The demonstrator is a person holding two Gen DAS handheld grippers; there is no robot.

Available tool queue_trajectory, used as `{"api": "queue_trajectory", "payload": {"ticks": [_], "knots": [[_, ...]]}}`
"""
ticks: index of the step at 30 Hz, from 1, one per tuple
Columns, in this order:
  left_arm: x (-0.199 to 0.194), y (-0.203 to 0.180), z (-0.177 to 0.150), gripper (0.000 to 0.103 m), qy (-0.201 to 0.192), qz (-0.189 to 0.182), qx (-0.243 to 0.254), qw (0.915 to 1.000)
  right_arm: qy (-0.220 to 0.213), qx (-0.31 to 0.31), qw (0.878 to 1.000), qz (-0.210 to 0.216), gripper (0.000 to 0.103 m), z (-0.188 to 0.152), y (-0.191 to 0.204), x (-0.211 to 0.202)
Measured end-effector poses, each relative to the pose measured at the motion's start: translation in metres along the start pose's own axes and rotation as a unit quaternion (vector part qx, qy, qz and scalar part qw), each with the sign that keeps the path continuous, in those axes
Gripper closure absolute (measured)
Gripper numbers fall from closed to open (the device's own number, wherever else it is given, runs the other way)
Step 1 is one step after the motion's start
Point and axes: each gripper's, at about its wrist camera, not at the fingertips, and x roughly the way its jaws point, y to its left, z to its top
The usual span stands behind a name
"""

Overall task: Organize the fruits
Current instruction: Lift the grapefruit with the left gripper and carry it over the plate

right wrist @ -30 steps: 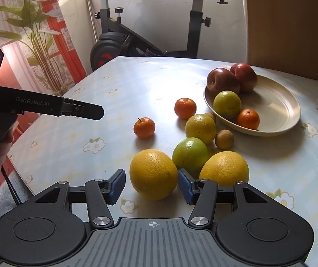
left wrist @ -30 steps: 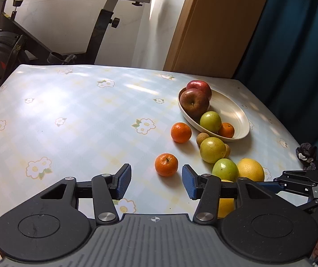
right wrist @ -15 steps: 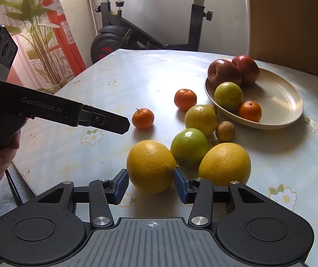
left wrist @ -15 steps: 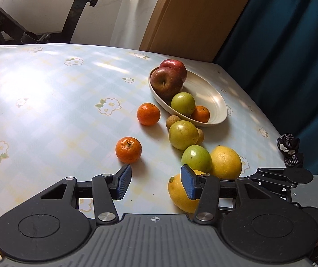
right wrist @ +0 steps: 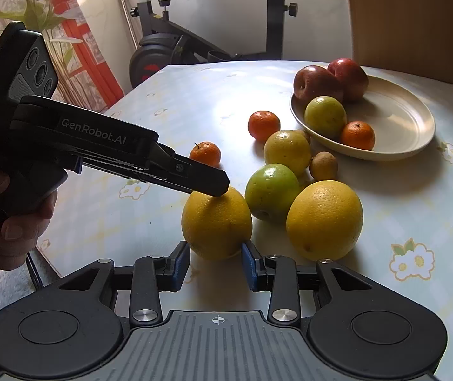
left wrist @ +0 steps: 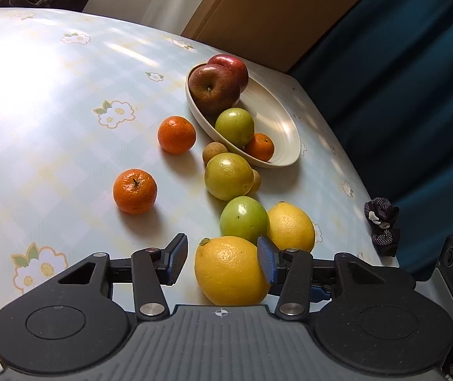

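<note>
Blue ribbed pads line the right gripper (right wrist: pixel 216 262), whose jaws press both flanks of a dimpled yellow orange (right wrist: pixel 216 223) resting on the counter (right wrist: pixel 410 209). From the side comes the left gripper (left wrist: pixel 223 260), its jaws spread wide around the same orange (left wrist: pixel 230 270): one pad touches the peel, the other stands off it. Just beyond lie a smooth green apple (right wrist: pixel 271 191) and a second pebbly yellow orange (right wrist: pixel 324 220), touching each other. Farther out sit a yellow-green round fruit (right wrist: pixel 287 152), a small tan longan (right wrist: pixel 323 166) and two glossy tangerines (right wrist: pixel 205 153) on the shiny flower-printed cloth. A shallow cream oval plate (right wrist: pixel 397 117) holds two red apples (right wrist: pixel 317 83), a green fruit (right wrist: pixel 325 116) and a tangerine (right wrist: pixel 357 135).
</note>
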Motion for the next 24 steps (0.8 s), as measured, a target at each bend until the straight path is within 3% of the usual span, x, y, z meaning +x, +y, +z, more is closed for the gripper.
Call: {"api": "queue_trajectory", "payload": {"ticks": [15, 24], "knots": [[0.003, -0.01, -0.007, 0.055, -0.002, -0.014, 0.032, 0.9994, 0.003, 0.004, 1.0, -0.001, 0.053, 0.001, -0.003, 0.008], [0.001, -0.006, -0.01, 0.055, -0.009, -0.02, 0.025, 0.9995, -0.006, 0.014, 1.0, 0.011, 0.054, -0.003, -0.007, 0.009]]}}
